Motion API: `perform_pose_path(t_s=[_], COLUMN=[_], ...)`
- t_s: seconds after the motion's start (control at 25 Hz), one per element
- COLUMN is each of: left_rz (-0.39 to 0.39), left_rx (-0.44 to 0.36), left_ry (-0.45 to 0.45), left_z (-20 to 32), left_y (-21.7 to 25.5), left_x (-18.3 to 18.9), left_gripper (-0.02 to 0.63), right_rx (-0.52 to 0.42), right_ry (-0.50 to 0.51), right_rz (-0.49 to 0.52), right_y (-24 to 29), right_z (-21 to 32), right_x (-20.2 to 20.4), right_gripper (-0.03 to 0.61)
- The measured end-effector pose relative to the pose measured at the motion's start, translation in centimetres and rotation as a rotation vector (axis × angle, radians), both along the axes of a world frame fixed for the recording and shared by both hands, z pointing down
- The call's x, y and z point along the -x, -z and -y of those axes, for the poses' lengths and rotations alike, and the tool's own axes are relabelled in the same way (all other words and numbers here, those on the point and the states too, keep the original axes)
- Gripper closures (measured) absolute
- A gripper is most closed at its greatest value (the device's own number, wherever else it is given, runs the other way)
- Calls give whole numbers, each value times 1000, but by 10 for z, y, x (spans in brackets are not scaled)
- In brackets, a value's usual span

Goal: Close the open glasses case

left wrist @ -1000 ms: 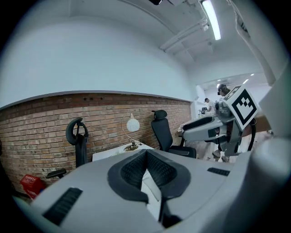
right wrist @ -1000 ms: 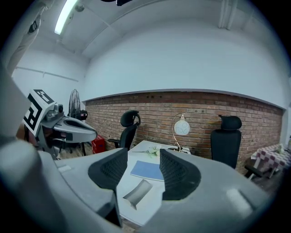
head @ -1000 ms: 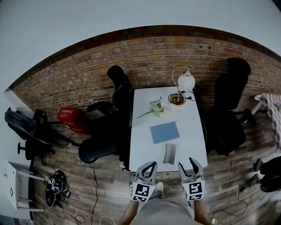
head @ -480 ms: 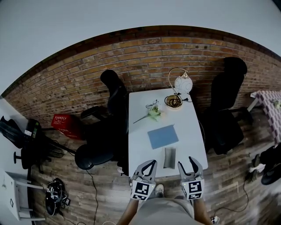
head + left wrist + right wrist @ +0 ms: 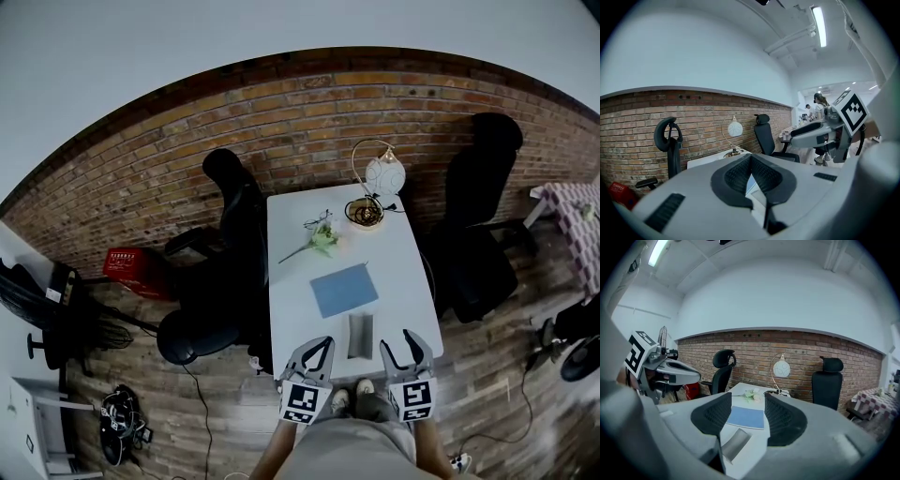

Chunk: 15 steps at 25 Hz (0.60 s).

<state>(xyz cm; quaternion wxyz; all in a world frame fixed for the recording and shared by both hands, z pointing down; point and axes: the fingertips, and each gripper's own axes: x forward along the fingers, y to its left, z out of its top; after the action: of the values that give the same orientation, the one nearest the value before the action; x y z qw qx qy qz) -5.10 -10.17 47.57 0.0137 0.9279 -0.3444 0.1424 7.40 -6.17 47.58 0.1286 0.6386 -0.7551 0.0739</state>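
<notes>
The grey glasses case [image 5: 360,336] lies open on the near end of the white table [image 5: 300,319], its length pointing away from me. In the right gripper view the case [image 5: 736,442] shows low between the jaws. My left gripper [image 5: 322,345] hangs over the table's near edge, left of the case, with its pads meeting at the tips and nothing held. My right gripper [image 5: 398,344] is just right of the case, jaws apart and empty. The left gripper [image 5: 751,158] points down the table; the right gripper [image 5: 747,400] frames a blue notebook.
A blue notebook [image 5: 344,289] lies beyond the case, then a flower sprig [image 5: 319,239], a dish of cord [image 5: 364,213] and a round white lamp [image 5: 384,175]. Black office chairs [image 5: 239,220] [image 5: 483,225] flank the table. A brick wall stands behind.
The head view has drifted: the table and case sit slightly further left and nearer my grippers. Both grippers keep their pose, and the case has not moved on the table.
</notes>
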Motion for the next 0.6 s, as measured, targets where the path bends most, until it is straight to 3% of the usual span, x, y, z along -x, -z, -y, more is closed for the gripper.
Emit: perform_pose_path(t_s=[0.6], left_rz=[20], left_rx=[51], left_ry=[20], left_z=[22], left_y=[-32], left_x=[-19], left_gripper=[611], right_rx=[86], right_ry=[10], right_rz=[22], right_y=[-36], right_z=[21], right_x=[-14], right_gripper=[356])
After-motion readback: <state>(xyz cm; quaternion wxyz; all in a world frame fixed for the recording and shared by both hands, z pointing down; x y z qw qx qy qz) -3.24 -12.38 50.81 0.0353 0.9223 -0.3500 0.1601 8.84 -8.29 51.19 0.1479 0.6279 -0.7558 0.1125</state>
